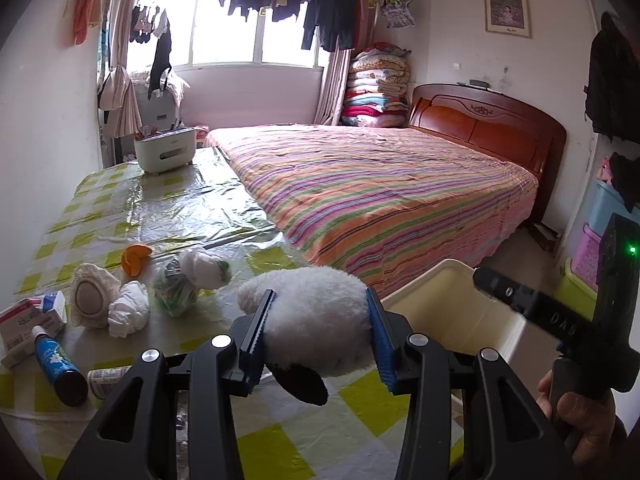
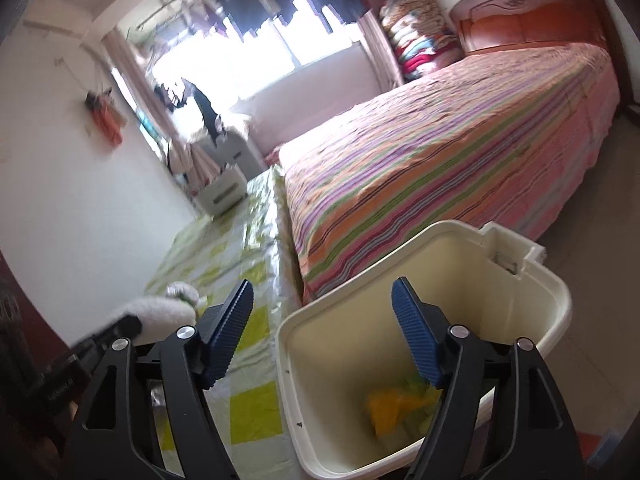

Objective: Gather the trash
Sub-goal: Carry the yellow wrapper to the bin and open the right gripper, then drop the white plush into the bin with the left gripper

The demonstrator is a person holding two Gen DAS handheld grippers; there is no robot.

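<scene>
Left gripper point(image 1: 318, 330) jaws clamped on a white plush toy point(image 1: 308, 312) above the counter point(image 1: 160, 208), left view alone showed crumpled trash point(image 1: 128, 314), right gripper point(image 2: 322, 336) jaws apart and empty over the bin point(image 2: 400, 248), right view alone showed yellow scraps point(image 2: 394, 406) inside the bin.

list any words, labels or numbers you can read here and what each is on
"DAS": raised letters on the right gripper arm; the last letter is unsure.
Boxes, blue bottle and small tube on the table: print too small to read.
Framed picture: caption unreadable.
</scene>
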